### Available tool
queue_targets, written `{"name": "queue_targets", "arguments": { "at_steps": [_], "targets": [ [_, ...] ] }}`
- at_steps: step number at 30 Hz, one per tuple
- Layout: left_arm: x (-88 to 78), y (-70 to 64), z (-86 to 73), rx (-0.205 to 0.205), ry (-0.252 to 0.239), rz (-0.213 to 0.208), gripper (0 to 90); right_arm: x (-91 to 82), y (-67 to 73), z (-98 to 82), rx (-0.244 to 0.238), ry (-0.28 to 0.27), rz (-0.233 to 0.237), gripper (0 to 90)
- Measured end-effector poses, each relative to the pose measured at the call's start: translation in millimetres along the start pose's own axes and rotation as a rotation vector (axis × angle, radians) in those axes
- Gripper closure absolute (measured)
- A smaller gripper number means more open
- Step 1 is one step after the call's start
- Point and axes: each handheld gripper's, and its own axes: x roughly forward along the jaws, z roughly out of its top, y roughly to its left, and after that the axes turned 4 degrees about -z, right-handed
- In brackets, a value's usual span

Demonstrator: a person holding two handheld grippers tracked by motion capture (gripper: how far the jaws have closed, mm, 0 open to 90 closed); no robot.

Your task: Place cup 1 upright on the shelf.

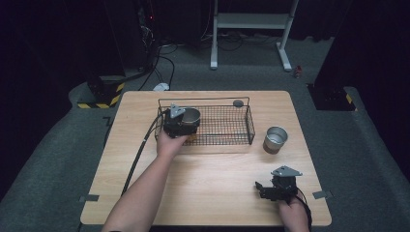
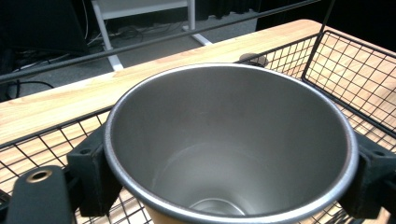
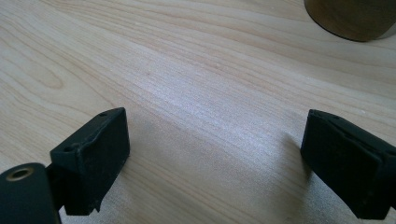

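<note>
A steel cup (image 1: pixel 191 115) stands upright inside the left end of a black wire basket (image 1: pixel 227 126). My left gripper (image 1: pixel 185 125) is shut on it, one black jaw on each side just below the rim. In the left gripper view the cup (image 2: pixel 229 140) opens toward me, empty, over the basket's mesh (image 2: pixel 359 70). I cannot tell whether it rests on the basket's floor. A second steel cup (image 1: pixel 275 139) with a brown lower half stands on the table right of the basket. My right gripper (image 1: pixel 261 189) sits open and low at the front right, nothing between its jaws (image 3: pixel 219 158).
The wooden table (image 1: pixel 212 188) carries a small dark disc (image 1: pixel 238 103) behind the basket's far rail. The brown base of the second cup (image 3: pixel 350 18) lies ahead of the right gripper. Beyond the table are a white stand (image 1: pixel 251 21) and cables on grey floor.
</note>
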Motion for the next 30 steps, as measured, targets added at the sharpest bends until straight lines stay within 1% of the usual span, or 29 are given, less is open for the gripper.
{"name": "queue_targets", "arguments": {
  "at_steps": [2, 6, 10, 13, 16, 19, 20, 25, 28, 30],
  "targets": [
    [0.1, -0.1, -0.5, 0.002, -0.002, 0.008, 13.3, 0.0, 0.0, 0.0, 0.0, 0.0, 0.0, 8.0],
    [0.5, -1.3, -1.3, 0.037, 0.0, 0.014, 13.2, -0.1, 0.2, -0.1, -0.003, 0.0, 0.003, 8.0],
    [1.5, -0.6, -2.7, 0.019, 0.01, 0.006, 13.2, -0.1, 0.2, -0.1, -0.003, 0.0, 0.003, 8.0],
    [2.4, -0.5, -4.7, 0.025, 0.02, 0.007, 13.2, -0.2, 0.5, -0.2, -0.003, 0.0, 0.005, 8.0],
    [2.5, 0.3, -6.6, 0.021, 0.026, 0.004, 13.2, -0.3, 0.5, -0.3, -0.004, 0.0, 0.005, 8.0],
    [2.1, 1.1, -8.6, 0.029, 0.036, 0.005, 13.2, -0.3, 0.5, -0.3, -0.004, 0.0, 0.005, 8.0],
    [1.5, 1.4, -9.1, 0.024, 0.033, 0.004, 13.1, -0.3, 0.5, -0.3, -0.004, 0.0, 0.005, 8.0],
    [-0.5, 3.6, -10.7, 0.019, 0.036, 0.006, 13.1, -0.3, 0.5, -0.3, -0.004, 0.0, 0.005, 8.0],
    [-2.5, 3.4, -12.2, 0.027, 0.047, 0.013, 13.0, -0.3, 0.5, -0.3, -0.004, 0.0, 0.005, 8.0],
    [-3.7, 3.8, -13.2, 0.021, 0.05, 0.009, 13.0, -0.3, 0.5, -0.3, -0.004, 0.0, 0.005, 8.0]
  ]
}}
